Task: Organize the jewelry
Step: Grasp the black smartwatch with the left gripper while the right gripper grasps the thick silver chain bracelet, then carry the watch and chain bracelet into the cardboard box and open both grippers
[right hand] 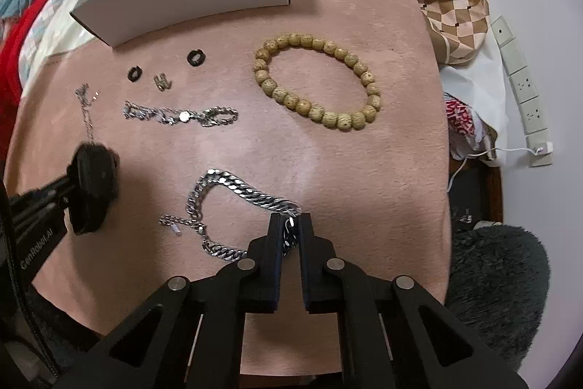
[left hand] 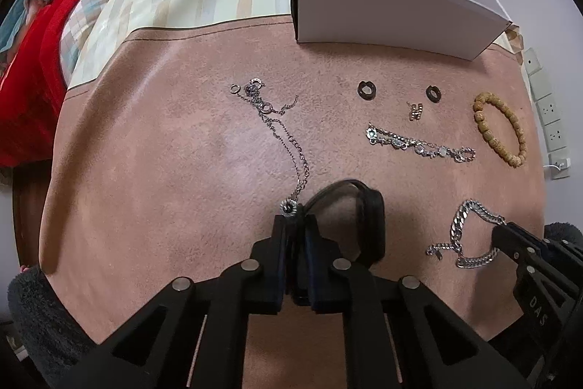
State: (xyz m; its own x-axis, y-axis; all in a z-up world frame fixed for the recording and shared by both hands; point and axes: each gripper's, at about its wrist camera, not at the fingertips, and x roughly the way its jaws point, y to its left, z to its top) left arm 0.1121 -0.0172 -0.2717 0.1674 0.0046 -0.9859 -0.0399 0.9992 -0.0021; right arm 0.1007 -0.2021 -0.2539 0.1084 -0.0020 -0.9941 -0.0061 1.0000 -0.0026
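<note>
White cardboard forms the open box (left hand: pixel 393 13) at the far edge of the pink mat (left hand: pixel 164 170); its brown inside shows, but the wall hides the floor, so you cannot tell what is in it.

Your left gripper (left hand: pixel 296 221) points down with its jaws closed on the black bangle (left hand: pixel 368 221), a glossy dark ring standing up on edge from between the pads. The small silver ring pendant of the thin chain necklace (left hand: pixel 288 148) lies touching the tip of the left finger, and the chain trails away from it toward the far side of the mat.

Your right gripper (right hand: pixel 290 219) also points down, jaws clamped on the heavy curb-link bracelet (right hand: pixel 233 186). This is a thick silver chain lying in a loose loop; one stretch runs into the pads, the rest curls to the left of the fingers, with a thinner tail and a small bar end (right hand: pixel 176 228) beside it.

Further out lie the tan wooden bead bracelet (right hand: pixel 320 81), well apart from the right gripper, a silver charm bracelet (right hand: pixel 182 115) stretched in a line, two small black hoop rings (right hand: pixel 196 58) and a little H-shaped piece (right hand: pixel 162 81) between them. All of these rest on the mat, none in the box as far as you can see.
</note>
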